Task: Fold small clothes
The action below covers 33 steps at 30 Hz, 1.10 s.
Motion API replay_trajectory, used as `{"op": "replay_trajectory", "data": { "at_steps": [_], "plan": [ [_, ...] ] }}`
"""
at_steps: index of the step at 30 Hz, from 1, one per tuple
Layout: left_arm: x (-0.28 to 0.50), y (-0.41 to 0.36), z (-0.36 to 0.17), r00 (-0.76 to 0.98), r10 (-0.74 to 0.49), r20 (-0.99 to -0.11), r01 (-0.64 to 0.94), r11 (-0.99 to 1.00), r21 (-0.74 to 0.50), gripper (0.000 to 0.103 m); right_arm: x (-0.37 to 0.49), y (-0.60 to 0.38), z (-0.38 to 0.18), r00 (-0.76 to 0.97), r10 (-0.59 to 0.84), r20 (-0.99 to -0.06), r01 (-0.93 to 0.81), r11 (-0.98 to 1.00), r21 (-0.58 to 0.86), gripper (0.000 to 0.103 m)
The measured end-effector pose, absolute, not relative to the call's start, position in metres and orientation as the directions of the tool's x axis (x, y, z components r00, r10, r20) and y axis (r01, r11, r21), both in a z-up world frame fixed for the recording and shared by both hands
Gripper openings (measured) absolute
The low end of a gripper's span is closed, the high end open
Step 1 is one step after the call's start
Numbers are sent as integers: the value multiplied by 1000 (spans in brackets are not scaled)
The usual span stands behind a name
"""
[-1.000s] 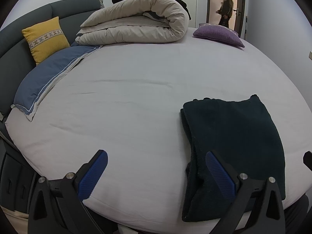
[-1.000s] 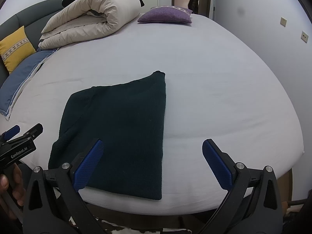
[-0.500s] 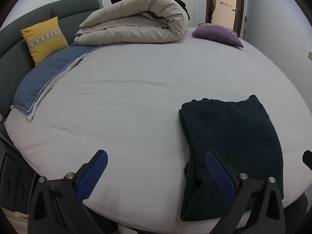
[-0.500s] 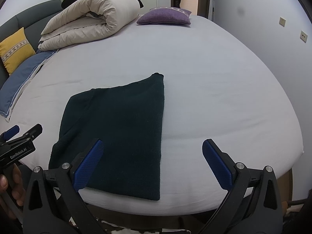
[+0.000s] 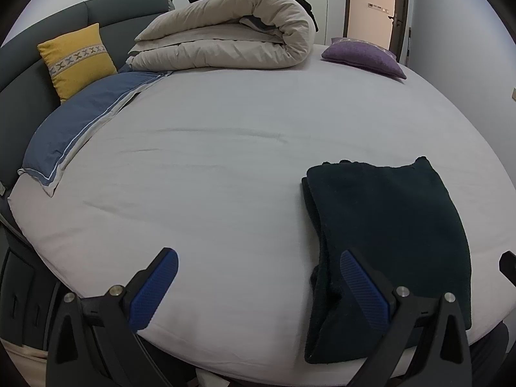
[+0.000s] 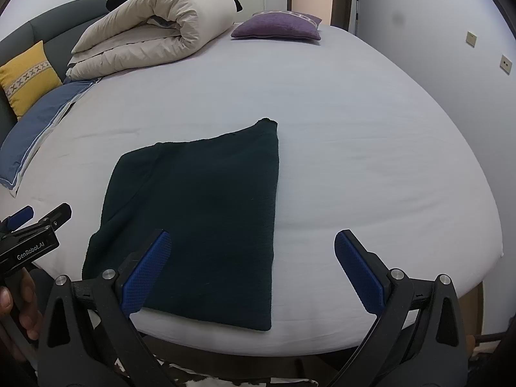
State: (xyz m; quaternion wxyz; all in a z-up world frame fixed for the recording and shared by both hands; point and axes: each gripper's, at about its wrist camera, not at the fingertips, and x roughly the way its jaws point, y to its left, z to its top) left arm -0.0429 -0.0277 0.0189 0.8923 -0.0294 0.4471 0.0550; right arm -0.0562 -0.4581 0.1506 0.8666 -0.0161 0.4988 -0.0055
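A dark green knitted garment [image 6: 206,206] lies folded into a flat rectangle near the front edge of a bed with a pale sheet [image 6: 354,129]. In the left wrist view the garment [image 5: 393,225] sits at the lower right. My left gripper [image 5: 258,287] is open and empty, low over the front edge of the bed, its right pad at the garment's left fold. My right gripper [image 6: 253,269] is open and empty, above the garment's near right corner. The left gripper also shows at the left edge of the right wrist view [image 6: 29,232].
A rolled beige duvet [image 5: 232,38] lies at the back of the bed with a black item on it. A purple cushion [image 5: 364,54] is at the back right. A blue pillow [image 5: 84,119] and a yellow cushion [image 5: 75,59] lie left by the grey headboard. An open doorway [image 5: 371,3] is behind.
Both grippers stay open and nearly still; the views drift slightly. The person seen in the doorway has gone out of sight.
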Motion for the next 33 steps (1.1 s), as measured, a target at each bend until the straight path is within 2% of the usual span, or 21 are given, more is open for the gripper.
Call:
{"op": "replay_trajectory", "data": {
  "at_steps": [33],
  "plan": [
    [-47,-32,14,606,78,-791,-118,993,8,103,-60,-455,142,491,-26,-871,-2,1000,-31,103]
  ]
}}
